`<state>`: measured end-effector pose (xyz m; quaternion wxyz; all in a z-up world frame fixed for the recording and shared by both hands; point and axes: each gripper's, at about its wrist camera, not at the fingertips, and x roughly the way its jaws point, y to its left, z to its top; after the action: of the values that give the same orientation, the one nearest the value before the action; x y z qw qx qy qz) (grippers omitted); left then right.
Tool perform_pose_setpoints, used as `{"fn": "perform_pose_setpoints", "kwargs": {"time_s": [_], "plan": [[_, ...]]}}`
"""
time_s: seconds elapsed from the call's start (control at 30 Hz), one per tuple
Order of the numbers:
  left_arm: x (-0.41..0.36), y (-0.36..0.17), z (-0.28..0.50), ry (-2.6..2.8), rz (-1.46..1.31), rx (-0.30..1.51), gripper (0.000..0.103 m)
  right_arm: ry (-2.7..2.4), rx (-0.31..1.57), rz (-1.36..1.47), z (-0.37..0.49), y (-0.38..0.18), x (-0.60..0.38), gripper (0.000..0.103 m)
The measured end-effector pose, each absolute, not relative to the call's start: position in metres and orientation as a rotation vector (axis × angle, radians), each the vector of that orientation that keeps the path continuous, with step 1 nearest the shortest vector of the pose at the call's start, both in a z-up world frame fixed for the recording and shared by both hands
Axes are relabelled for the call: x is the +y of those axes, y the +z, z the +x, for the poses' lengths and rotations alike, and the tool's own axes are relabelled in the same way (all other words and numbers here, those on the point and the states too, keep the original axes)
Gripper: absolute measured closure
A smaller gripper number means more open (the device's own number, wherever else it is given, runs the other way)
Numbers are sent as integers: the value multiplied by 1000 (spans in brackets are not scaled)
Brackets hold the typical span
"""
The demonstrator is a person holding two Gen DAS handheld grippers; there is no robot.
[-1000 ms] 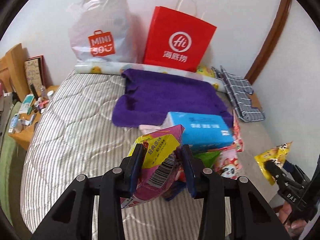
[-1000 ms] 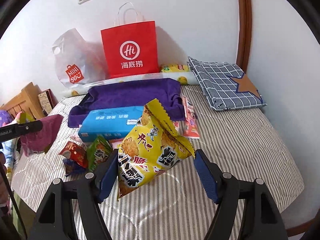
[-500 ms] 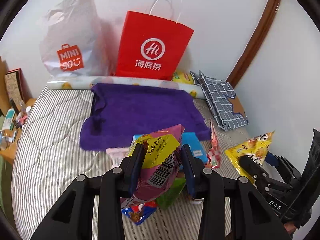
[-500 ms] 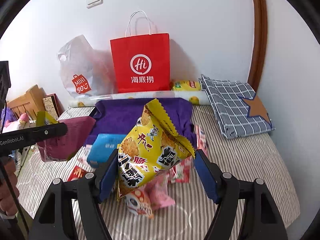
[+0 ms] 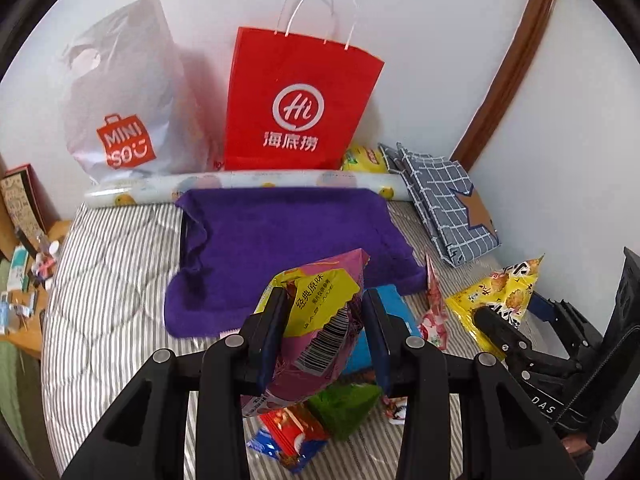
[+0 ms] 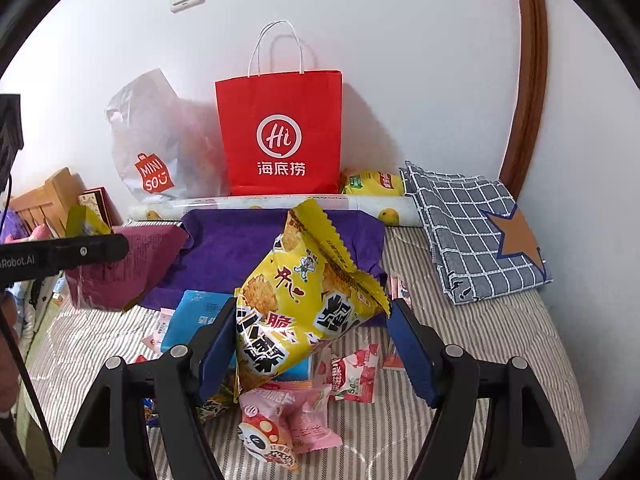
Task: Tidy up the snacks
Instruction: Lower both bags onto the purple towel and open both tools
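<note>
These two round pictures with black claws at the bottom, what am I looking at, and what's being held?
No robot here: a person holds a two-finger gripper in each hand, with a fisheye camera on each looking along its fingers. The left gripper pinches a pink and yellow snack bag. The right gripper has a yellow snack bag between its fingers. Below lies a striped bed with a purple towel, a blue box and loose snack packets. A red paper bag and a white Miniso bag stand against the wall.
</note>
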<state>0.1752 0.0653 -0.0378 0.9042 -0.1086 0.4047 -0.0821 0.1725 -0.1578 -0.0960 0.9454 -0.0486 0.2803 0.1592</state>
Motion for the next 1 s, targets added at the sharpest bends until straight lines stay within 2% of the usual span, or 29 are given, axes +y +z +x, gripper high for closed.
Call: {"fn": "perform_pose_setpoints", "kwargs": {"time_s": [0.5, 1.0], "plan": [[73, -39, 239, -199, -232, 807, 64, 318, 514, -111, 230, -84, -139, 31], [78, -63, 310, -171, -234, 858, 64, 332, 574, -59, 297, -101, -128, 31]]}}
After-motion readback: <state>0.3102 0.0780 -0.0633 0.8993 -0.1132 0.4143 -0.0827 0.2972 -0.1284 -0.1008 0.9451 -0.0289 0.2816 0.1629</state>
